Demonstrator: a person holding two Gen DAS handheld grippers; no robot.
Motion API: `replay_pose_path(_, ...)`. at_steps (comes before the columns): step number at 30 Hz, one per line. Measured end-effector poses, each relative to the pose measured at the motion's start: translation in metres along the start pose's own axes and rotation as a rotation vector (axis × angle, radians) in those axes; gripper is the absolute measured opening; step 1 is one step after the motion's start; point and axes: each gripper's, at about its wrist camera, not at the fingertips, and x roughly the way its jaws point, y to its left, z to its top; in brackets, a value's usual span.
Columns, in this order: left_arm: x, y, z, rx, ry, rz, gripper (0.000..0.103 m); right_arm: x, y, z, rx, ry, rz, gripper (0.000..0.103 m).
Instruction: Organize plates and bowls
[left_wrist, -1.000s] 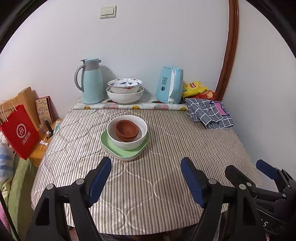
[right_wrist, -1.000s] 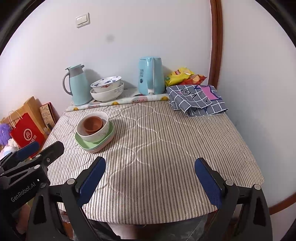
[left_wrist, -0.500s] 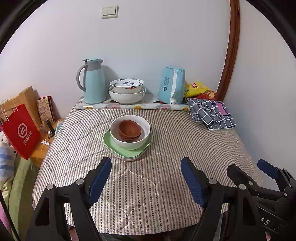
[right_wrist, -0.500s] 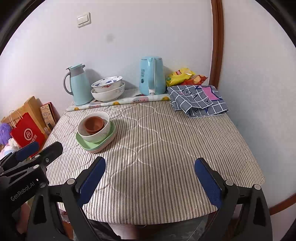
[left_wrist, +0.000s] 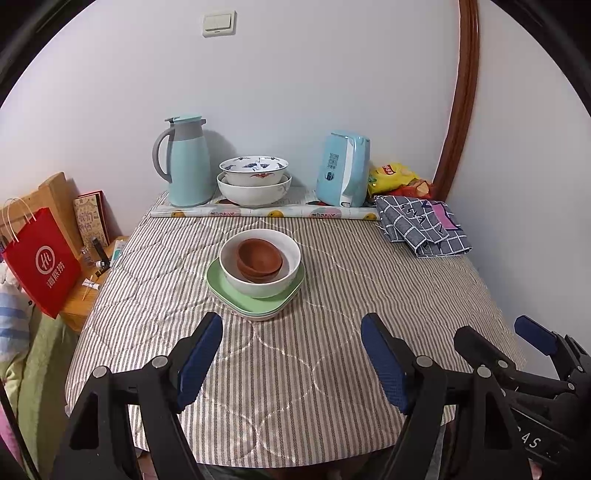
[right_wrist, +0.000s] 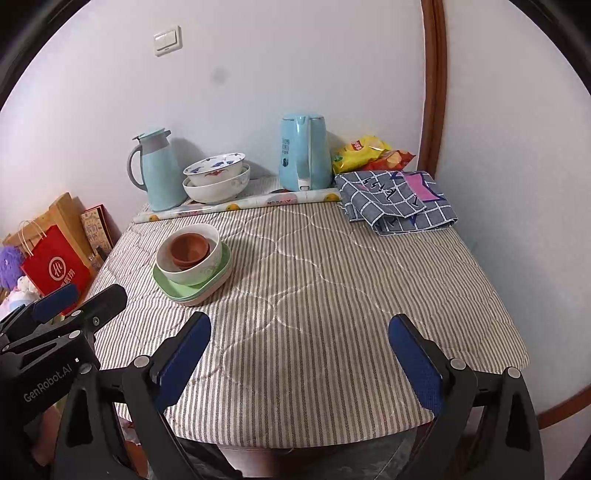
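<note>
The dishes look already gathered. On the striped bench (left_wrist: 295, 369) the brown bowls (left_wrist: 258, 258) nest inside a white bowl (left_wrist: 260, 282), which sits on stacked green plates (left_wrist: 255, 302) near the middle. At the back, a patterned bowl (left_wrist: 253, 170) rests in a larger white bowl (left_wrist: 254, 192) between the jug (left_wrist: 184, 162) and kettle (left_wrist: 343, 170). Both the left tool (left_wrist: 291, 354) and right tool (right_wrist: 299, 354) hang over the near edge, jaws apart and empty, well clear of the stack. Judging by this, little remains, perhaps joining the two stacks.
</note>
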Motion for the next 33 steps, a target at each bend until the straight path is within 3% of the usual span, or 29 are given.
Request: replay_pose_path(33,0.0051,0.0007,-0.0023,0.003,0.009,-0.003,0.076,-0.0001,0.0012,-0.0010,-0.002,-0.020,0.015,0.096)
